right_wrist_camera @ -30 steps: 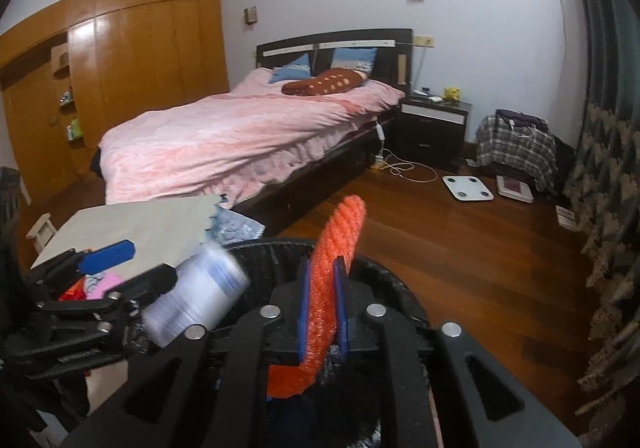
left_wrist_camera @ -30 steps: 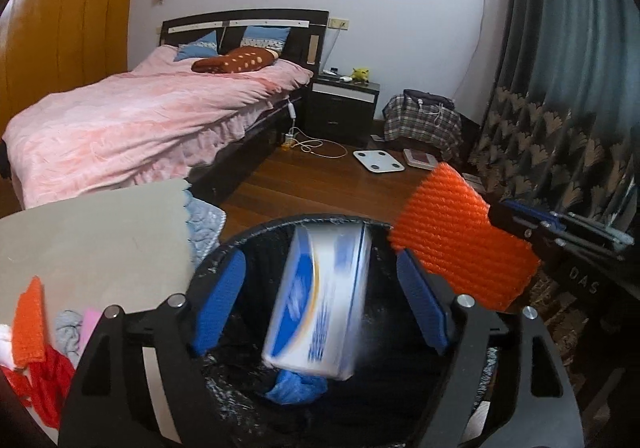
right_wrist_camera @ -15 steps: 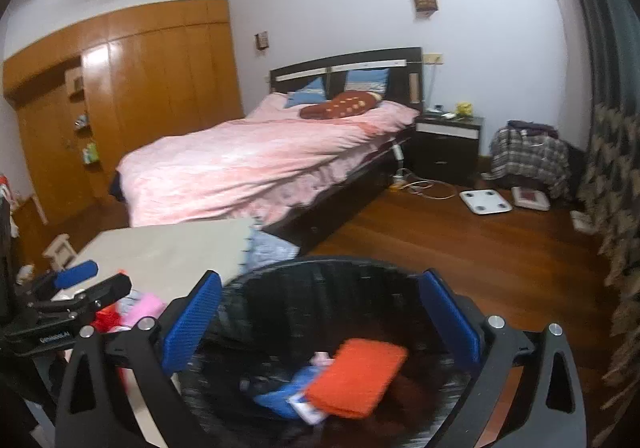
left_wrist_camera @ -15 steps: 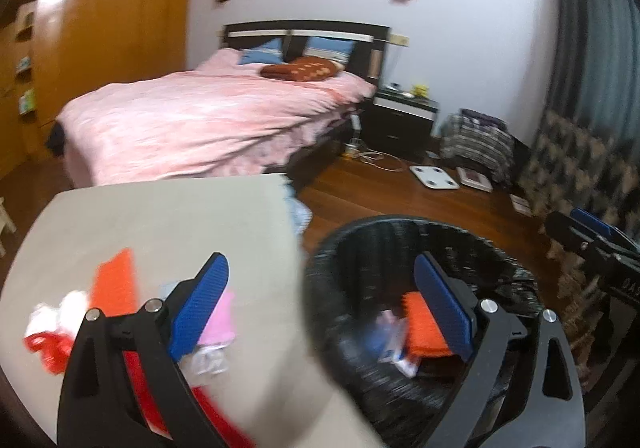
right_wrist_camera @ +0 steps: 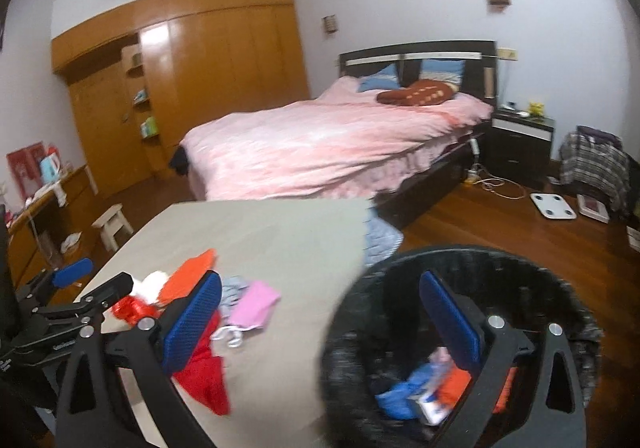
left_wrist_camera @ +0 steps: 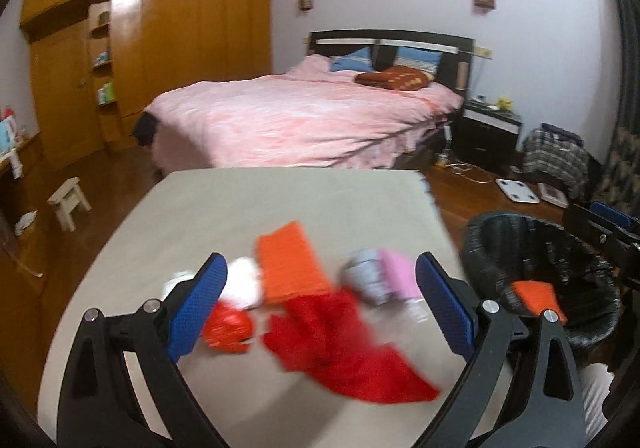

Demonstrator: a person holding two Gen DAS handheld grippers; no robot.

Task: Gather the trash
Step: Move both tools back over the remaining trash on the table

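Observation:
A black-lined trash bin stands right of a beige table; it holds an orange sponge, a blue item and a box. On the table lie an orange sponge, a red cloth, a red crumpled wrapper, white wads, a grey wad and a pink piece. My left gripper is open and empty above this pile. My right gripper is open and empty, between the table edge and the bin.
A pink bed stands behind the table, with a dark nightstand to its right. A wooden wardrobe lines the left wall. A small white stool, a white scale and a plaid bag sit on the wood floor.
Both grippers let go over the bin: the box and the orange sponge now lie inside. My left gripper swung left from the bin to the trash pile. My right gripper opened and shifted left.

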